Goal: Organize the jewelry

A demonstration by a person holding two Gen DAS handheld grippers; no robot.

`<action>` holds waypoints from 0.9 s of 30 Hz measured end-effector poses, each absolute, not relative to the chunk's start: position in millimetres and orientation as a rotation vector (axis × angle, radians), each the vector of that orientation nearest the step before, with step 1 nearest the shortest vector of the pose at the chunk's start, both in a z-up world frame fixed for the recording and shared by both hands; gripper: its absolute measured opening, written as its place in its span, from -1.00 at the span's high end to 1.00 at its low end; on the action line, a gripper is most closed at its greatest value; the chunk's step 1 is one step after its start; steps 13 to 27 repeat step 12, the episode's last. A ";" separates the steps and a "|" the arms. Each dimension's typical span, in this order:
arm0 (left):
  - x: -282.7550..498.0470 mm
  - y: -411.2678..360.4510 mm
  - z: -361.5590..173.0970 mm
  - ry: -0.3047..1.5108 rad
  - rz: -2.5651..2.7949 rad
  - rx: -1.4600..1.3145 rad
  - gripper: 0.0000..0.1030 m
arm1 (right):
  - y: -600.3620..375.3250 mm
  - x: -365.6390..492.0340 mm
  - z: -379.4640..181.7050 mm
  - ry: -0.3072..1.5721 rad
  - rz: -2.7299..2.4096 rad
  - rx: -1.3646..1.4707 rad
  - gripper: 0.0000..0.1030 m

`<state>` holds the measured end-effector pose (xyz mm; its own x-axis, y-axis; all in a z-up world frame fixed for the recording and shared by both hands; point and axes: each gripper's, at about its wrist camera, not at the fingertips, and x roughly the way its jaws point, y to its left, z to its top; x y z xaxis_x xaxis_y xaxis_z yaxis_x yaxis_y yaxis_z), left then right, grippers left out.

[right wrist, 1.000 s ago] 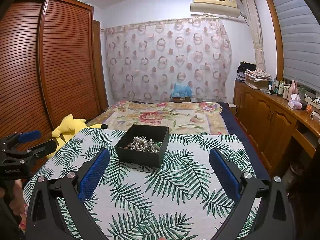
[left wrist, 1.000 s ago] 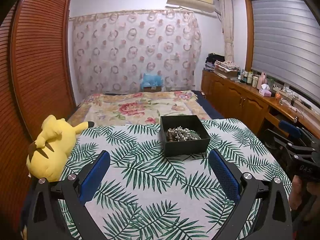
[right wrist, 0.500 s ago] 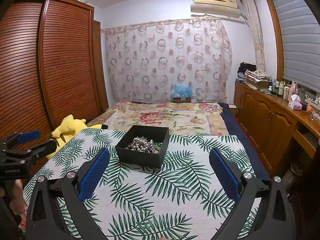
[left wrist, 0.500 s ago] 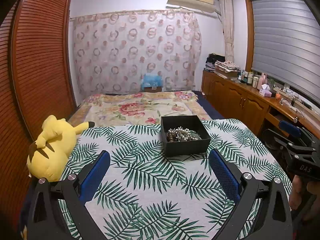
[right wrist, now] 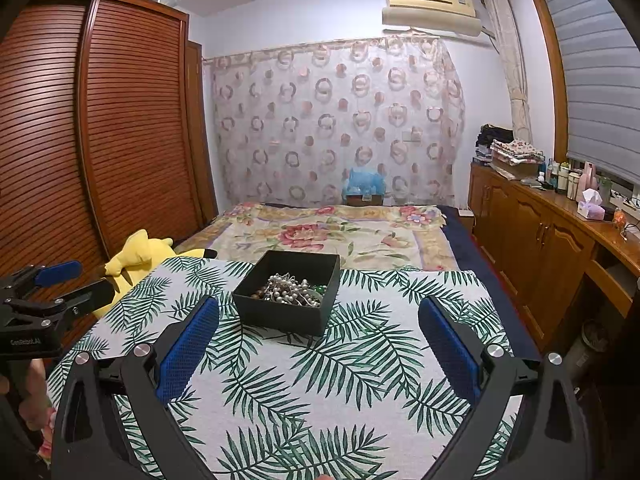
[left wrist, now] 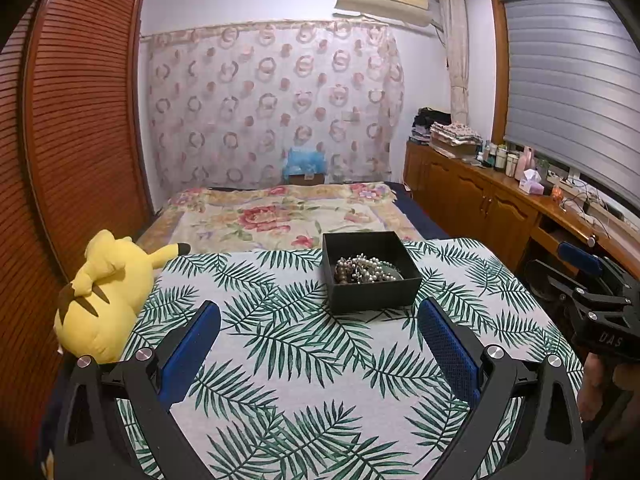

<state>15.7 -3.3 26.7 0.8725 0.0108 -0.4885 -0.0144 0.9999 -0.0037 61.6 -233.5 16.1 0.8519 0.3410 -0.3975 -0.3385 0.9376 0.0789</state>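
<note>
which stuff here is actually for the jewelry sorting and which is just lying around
For the job:
- black box
- tangle of pearl and bead jewelry inside it
- left gripper, open
- right gripper, open

Just lying about:
- yellow plush toy
- leaf-print cloth
- tissue box

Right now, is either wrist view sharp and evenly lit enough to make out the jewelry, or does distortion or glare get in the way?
Left wrist view: the bead tangle inside the black box is sharp, no glare; fisheye bows the wardrobe. Right wrist view: even, dim indoor light, soft shadow under the box, dark vignette at the corners; single pieces in the tangle are too small to separate.
</note>
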 end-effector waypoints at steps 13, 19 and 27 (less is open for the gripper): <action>15.2 -3.1 28.4 0.512 0.013 -0.011 -0.85 | -233.7 62.1 17.8 0.420 0.357 0.008 -0.95; 15.2 -3.1 28.4 0.512 0.013 -0.011 -0.85 | -233.7 62.1 17.8 0.420 0.357 0.008 -0.95; 15.2 -3.1 28.4 0.512 0.013 -0.011 -0.85 | -233.7 62.1 17.8 0.420 0.357 0.008 -0.95</action>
